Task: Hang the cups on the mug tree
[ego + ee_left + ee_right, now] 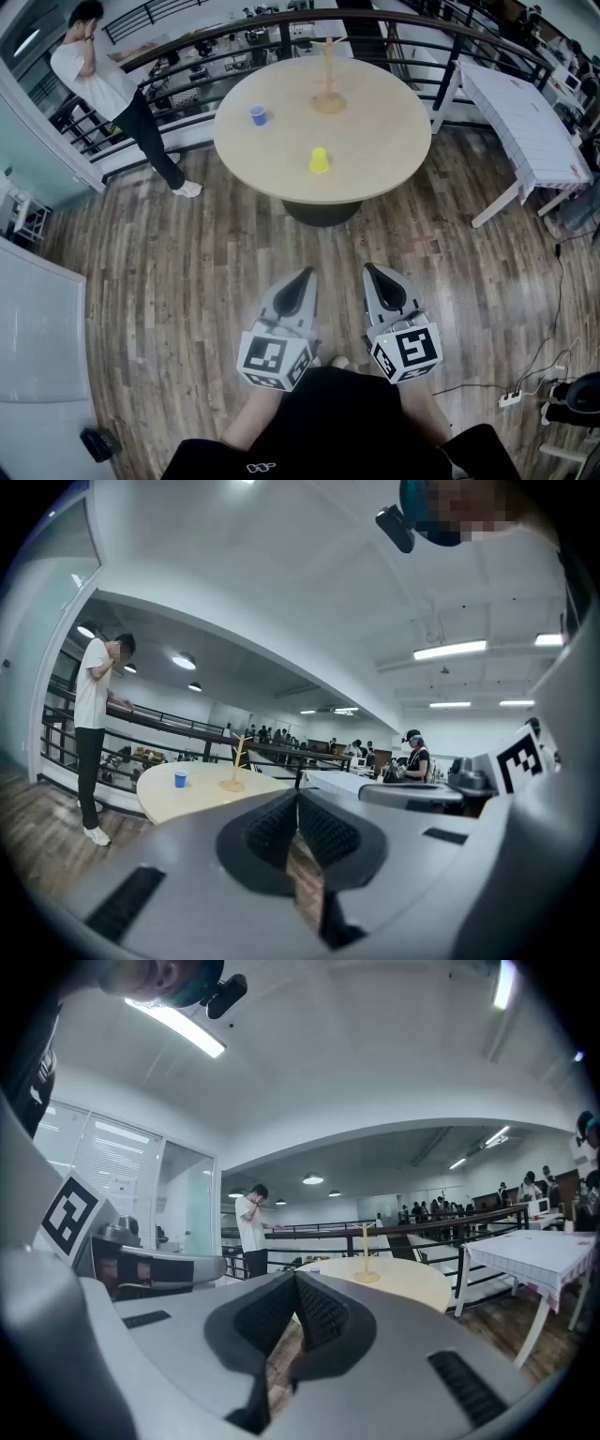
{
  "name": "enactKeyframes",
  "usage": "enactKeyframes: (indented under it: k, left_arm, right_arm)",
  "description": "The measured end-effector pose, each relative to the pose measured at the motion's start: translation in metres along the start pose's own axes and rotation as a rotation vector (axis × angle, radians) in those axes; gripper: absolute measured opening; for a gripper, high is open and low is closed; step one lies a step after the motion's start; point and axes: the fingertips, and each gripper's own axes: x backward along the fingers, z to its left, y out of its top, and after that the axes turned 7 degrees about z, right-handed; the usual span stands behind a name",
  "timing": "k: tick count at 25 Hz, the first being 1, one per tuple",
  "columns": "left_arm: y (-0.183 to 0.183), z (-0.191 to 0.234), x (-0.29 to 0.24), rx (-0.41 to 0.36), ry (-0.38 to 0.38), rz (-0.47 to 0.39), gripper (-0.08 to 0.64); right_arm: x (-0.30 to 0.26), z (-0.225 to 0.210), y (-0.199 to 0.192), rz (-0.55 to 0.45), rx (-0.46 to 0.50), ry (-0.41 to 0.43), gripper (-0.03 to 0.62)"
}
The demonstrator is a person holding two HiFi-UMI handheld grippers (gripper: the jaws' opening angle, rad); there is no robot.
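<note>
**Wood-floored mezzanine, round table [375,159] well ahead of you, both grippers clenched on nothing**

Your left gripper [305,275] and right gripper [374,271] hang side by side over the floor, well short of the table. The mug tree [328,94] stands at the far side, with the blue cup [258,114] to its left and the yellow cup [319,160] nearer you, upside down. Both cups look light and thin-walled, so I'd pinch a side wall gently. Any handles and the tree's pegs are too small to make out.
</note>
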Motion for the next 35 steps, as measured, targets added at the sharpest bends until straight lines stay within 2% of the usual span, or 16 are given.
enactKeyframes:
  k: [17, 27, 32, 35]
  left_arm:
    - [-0.009, -0.013, -0.022, 0.022, 0.008, 0.02, 0.012]
    - [-0.015, -0.007, -0.03, 0.058, 0.081, 0.01, 0.012]
    - [-0.028, 0.015, -0.041, 0.102, 0.126, 0.028, 0.012]
    - [-0.031, 0.039, -0.063, 0.12, 0.133, 0.031, 0.012]
  right_arm:
    - [0.006, -0.027, -0.01, 0.015, -0.01, -0.001, 0.002]
    - [0.01, -0.044, -0.021, 0.031, 0.0, 0.024, 0.002]
    - [-0.011, -0.04, -0.023, 0.021, 0.019, 0.077, 0.002]
    - [-0.043, -0.05, -0.026, 0.041, 0.02, 0.078, 0.002]
